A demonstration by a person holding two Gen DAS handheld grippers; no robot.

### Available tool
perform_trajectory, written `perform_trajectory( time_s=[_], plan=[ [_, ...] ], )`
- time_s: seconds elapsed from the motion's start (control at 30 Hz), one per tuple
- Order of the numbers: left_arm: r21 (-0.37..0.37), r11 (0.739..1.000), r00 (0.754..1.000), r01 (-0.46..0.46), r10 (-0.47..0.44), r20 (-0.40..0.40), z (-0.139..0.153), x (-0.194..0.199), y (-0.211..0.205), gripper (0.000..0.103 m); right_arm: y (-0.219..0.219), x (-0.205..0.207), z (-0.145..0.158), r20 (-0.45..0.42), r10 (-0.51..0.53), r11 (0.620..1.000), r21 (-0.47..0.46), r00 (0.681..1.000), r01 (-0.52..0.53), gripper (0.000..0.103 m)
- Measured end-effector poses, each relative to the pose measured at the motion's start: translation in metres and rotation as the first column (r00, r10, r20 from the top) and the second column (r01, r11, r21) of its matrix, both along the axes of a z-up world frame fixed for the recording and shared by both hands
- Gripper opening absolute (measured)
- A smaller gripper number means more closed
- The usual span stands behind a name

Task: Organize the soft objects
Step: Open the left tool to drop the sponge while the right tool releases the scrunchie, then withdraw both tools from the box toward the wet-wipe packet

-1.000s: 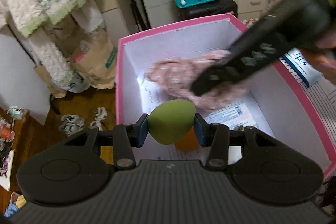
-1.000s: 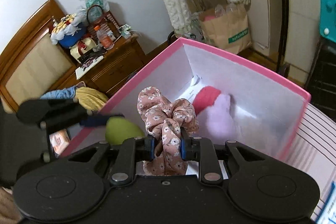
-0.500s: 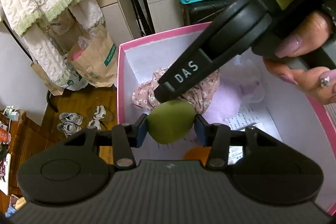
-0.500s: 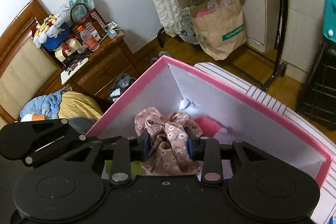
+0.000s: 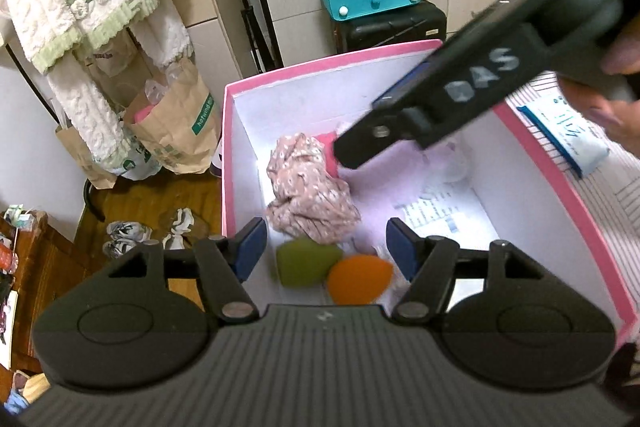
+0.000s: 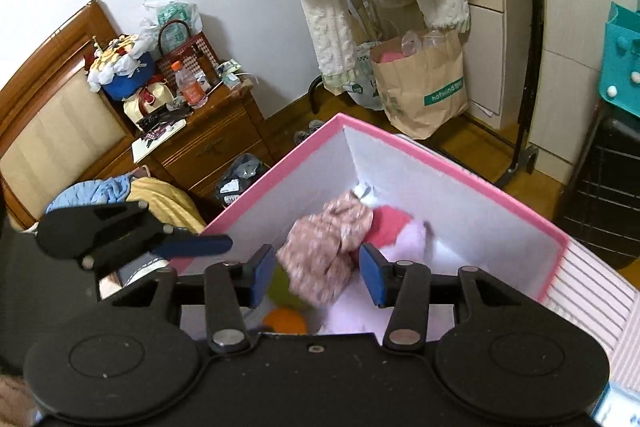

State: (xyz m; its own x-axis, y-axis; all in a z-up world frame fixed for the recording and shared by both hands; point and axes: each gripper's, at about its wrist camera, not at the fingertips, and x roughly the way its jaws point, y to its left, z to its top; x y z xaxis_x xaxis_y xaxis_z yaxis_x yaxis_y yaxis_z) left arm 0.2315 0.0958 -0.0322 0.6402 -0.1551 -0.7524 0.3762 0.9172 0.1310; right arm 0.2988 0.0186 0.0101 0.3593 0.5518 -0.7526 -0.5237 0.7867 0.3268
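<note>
pink-rimmed box [image 5: 532, 143] holds the floral scrunchie [image 5: 308, 195], then the green sponge [image 5: 300, 261]. both have dropped; left gripper [image 5: 322, 247] and right gripper [image 6: 318, 277] have just been opening, nothing between them. best lift straight clear of the walls.

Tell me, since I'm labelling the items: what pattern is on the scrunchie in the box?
The scrunchie is dusty pink with small white flowers, clearest in the left wrist view.

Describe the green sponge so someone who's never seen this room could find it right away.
Look inside the pink-rimmed box with white walls. At its near end, just below the crumpled floral fabric, lies the green sponge. It is smooth, olive and egg-shaped, touching an orange sponge of similar shape.
</note>
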Motion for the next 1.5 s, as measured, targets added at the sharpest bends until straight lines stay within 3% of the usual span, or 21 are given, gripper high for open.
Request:
perform_trajectory(
  time_s=[0.53,0.77,1.13,1.5],
  plan=[
    [-0.077,0.997,0.999,0.019,-0.023,-0.049,0.058,-0.068,-0.004,0.07,-0.033,-0.109,0.072,0.096,0.04,0.999,0.012,0.995,-0.042,0.053],
    [-0.115,0.991,0.994,0.075,-0.082,-0.065,0.075,-0.099,-0.017,0.071,-0.054,-0.151,0.09,0.152,0.041,0.999,-0.006,0.988,-0.041,0.053],
    [-0.094,0.98,0.982,0.176,-0.182,-0.053,0.094,-0.141,-0.05,0.073,-0.093,-0.198,0.099,0.211,0.022,1.0,0.002,0.977,-0.023,0.055],
    [-0.082,0.962,0.961,0.259,-0.265,-0.076,0.085,-0.154,-0.087,0.078,-0.134,-0.238,0.088,0.226,-0.032,0.999,-0.035,0.974,0.041,0.063]
  ],
)
